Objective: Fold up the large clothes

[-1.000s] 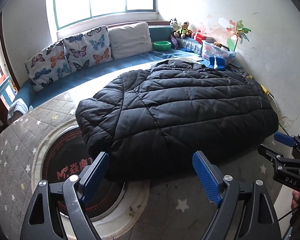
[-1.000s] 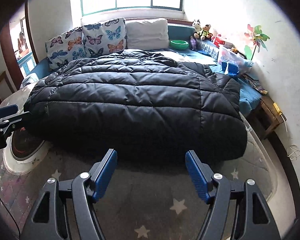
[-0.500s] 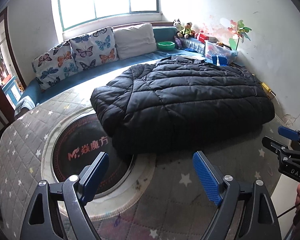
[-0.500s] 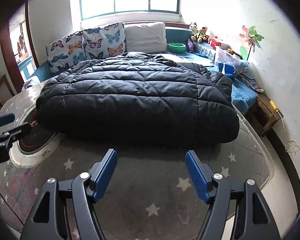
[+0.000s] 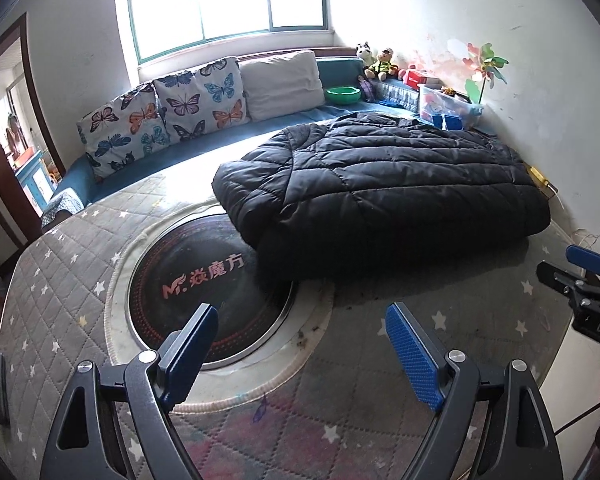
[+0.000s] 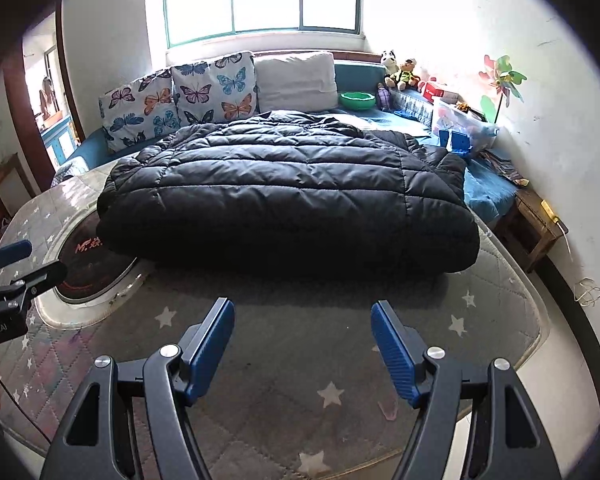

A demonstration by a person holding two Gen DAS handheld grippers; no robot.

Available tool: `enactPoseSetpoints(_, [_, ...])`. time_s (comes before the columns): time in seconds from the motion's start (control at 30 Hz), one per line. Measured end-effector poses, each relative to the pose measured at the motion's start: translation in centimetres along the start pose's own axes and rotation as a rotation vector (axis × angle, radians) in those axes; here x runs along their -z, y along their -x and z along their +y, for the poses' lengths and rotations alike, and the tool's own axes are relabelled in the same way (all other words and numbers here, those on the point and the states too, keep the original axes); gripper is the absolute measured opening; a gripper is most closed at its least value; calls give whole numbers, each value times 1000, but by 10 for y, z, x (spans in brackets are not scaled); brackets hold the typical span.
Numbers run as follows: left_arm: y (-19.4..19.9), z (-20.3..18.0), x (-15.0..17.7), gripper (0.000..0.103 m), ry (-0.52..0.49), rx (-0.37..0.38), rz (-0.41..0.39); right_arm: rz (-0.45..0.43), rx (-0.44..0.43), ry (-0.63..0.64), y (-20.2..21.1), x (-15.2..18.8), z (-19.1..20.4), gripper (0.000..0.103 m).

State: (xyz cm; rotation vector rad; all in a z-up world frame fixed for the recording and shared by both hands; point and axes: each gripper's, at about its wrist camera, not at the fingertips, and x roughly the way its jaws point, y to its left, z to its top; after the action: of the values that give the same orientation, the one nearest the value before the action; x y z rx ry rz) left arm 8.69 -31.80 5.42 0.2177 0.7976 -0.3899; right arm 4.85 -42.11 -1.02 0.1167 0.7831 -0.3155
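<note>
**Two claws hanging spread, short of the folded coat**

Both of my claws are hanging spread over the quilted cover (image 5: 52, 280) with nothing between their blue pads. I am seeing the left claw (image 5: 300, 344) pointing down over the near rim of the round dark disc (image 5: 204, 280) set into the surface, and the right claw (image 6: 302, 340) over grey, star-printed quilting. Each one is showing at the edge of the other's view.

A black coat (image 5: 380, 188) is lying folded in a thick bundle on the surface, well ahead of both claws and touching neither. Its left end is overlapping the far edge of the disc, and its right end is reaching toward the wall. In the right wrist view the coat (image 6: 284, 188) is sitting squarely across the middle, its near edge casting a shadow on the cover.

Behind it a blue bench (image 5: 140, 164) is carrying two butterfly cushions (image 5: 196, 100), a white pillow (image 5: 280, 80) and a green bowl (image 5: 342, 95) under the window (image 5: 228, 0).
</note>
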Motion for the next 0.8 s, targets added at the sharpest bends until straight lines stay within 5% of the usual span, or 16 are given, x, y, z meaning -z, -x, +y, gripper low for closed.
enactPoseSetpoints(0.8, [8,10,9,92,45,2,0,-6,-7,-9,8,2,5,78])
